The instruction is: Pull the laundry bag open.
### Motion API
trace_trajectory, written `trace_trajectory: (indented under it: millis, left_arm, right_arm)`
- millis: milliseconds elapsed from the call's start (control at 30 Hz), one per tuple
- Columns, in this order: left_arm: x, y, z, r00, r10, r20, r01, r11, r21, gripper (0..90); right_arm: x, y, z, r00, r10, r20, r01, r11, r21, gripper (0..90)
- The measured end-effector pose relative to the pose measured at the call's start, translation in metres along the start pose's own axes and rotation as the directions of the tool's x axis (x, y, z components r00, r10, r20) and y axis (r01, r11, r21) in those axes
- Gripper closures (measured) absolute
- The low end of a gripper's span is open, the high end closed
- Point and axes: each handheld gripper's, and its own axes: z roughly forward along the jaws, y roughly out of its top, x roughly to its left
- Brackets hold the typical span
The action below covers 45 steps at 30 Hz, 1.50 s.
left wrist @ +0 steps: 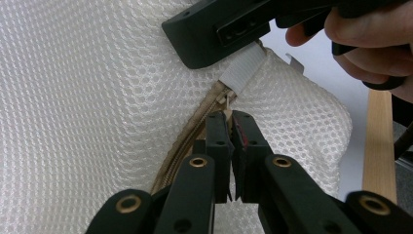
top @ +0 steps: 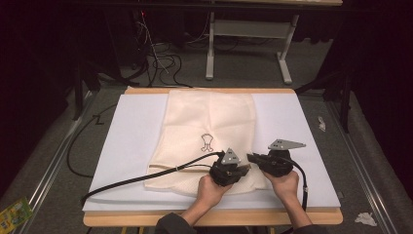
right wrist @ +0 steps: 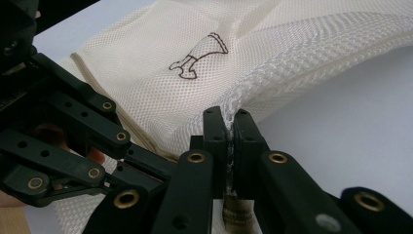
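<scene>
A cream mesh bag [top: 209, 122] with a small brown drawing [top: 207, 142] lies flat on the white sheet [top: 131, 141]. Both grippers meet at its near right corner. In the left gripper view, my left gripper [left wrist: 229, 117] is shut on the zipper pull [left wrist: 225, 101] at the end of the tan zipper [left wrist: 187, 144]. My right gripper [right wrist: 230, 117] is shut on the bag's mesh edge [right wrist: 253, 87], lifting it slightly. In the left gripper view its jaw sits over a white fabric tab [left wrist: 243, 68]. In the high view, left gripper [top: 243, 167] and right gripper [top: 253, 158] nearly touch.
The sheet covers a wooden table [top: 214, 218], whose near edge lies just behind the hands. The left gripper's cable [top: 146, 176] trails left across the bag and sheet. Grey floor, cables and a white table frame [top: 248, 44] lie beyond the far edge.
</scene>
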Motion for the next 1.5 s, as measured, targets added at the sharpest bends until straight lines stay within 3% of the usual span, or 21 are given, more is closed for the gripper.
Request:
trace_trajectory:
  millis: [733,1233,1500]
  left_arm:
    - [0.0,0.0,-0.007,0.9995,0.03,-0.01,-0.03,0.9991,0.03,87.0]
    - [0.0,-0.001,-0.012,0.9973,0.062,-0.04,-0.06,0.9969,0.05,87.0]
    - [0.004,-0.004,-0.016,0.9983,0.044,-0.037,-0.043,0.9982,0.043,87.0]
  right_arm:
    - [-0.002,-0.004,-0.001,0.9999,-0.016,-0.002,0.016,1.0,0.002,88.3]
    - [-0.004,-0.006,-0.003,1.0,-0.009,0.001,0.009,1.0,0.001,88.3]
    - [-0.005,-0.007,-0.002,1.0,-0.01,0.001,0.01,1.0,0.002,88.3]
